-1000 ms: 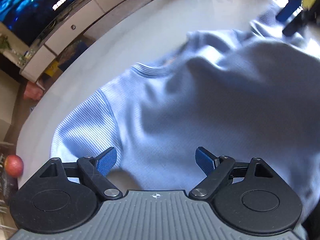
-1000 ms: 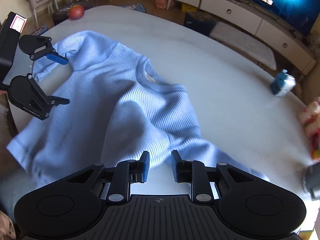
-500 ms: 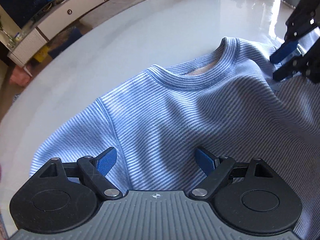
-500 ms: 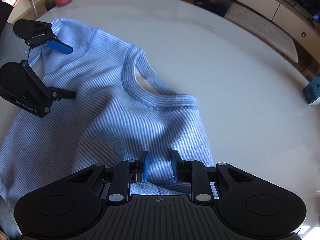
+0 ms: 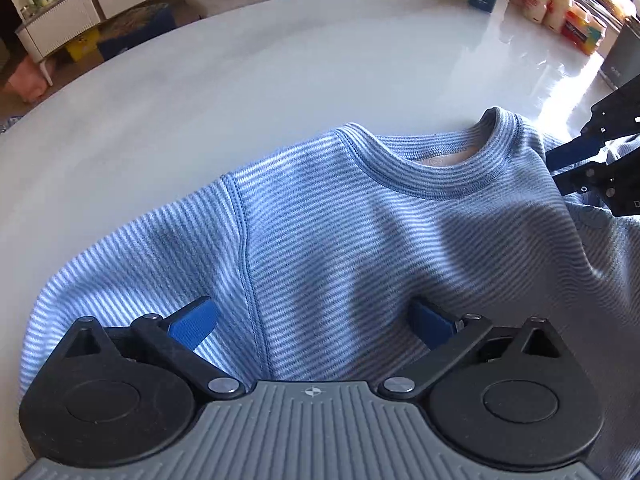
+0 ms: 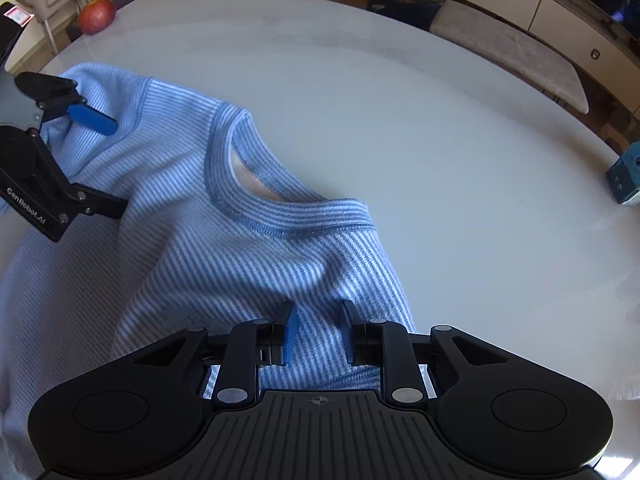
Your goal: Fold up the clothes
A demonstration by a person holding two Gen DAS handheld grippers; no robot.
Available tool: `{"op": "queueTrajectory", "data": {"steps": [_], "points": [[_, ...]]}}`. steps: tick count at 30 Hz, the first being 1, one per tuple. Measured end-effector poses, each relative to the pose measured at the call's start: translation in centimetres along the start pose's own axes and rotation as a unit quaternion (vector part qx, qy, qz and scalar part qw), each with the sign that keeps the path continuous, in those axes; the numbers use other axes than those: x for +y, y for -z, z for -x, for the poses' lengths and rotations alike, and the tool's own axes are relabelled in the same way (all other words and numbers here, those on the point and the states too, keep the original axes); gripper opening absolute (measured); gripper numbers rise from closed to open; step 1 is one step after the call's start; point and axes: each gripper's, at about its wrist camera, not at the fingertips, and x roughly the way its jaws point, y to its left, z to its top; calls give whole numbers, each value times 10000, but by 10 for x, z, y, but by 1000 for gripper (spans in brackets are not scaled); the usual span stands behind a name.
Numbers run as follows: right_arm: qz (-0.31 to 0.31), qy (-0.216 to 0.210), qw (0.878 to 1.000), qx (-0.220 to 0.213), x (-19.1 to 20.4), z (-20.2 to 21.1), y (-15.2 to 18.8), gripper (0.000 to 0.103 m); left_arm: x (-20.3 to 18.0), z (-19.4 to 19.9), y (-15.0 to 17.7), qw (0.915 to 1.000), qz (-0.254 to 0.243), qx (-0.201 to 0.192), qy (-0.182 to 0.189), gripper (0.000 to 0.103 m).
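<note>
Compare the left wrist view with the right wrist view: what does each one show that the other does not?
Only the left wrist view shows the row of packaged goods at the table's far edge. Only the right wrist view shows the red apple. Both show the blue striped sweater on the white table, its collar, the small blue box, the left gripper, its jaws opening, and the right gripper, pinching fabric.

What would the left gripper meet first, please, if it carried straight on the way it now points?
Most likely the striped blue sweatshirt: the left gripper, its fingers opening, points down at the fabric near the shoulder seam, which lies on the white table. Depth is unclear.
</note>
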Motion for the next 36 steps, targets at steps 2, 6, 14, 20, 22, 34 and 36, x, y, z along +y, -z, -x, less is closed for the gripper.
{"op": "queueTrajectory", "data": {"steps": [2, 6, 14, 20, 22, 34, 36], "points": [[-35, 64, 10000, -44, 0, -1, -2, 23, 2, -2, -4, 10000, 24, -44, -35, 103], [-80, 142, 9998, -114, -5, -4, -12, 24, 12, -9, -14, 9998, 137, -75, -132, 103], [-152, 278, 9992, -259, -17, -13, -33, 24, 33, -22, -39, 9985, 441, -95, -300, 103], [-242, 489, 9982, -244, -18, -11, -35, 33, 31, -9, -36, 9972, 642, 127, -352, 103], [-173, 651, 9974, -263, -13, 1, -26, 34, 25, 5, -24, 9977, 647, 177, -133, 103], [-472, -167, 9982, -331, 38, 111, 97, 35, -37, 107, 125, 9982, 510, 100, 310, 103], [-621, -215, 9975, -270, 48, 120, 127, 35, -43, 113, 154, 9978, 575, 142, 301, 103]]}}
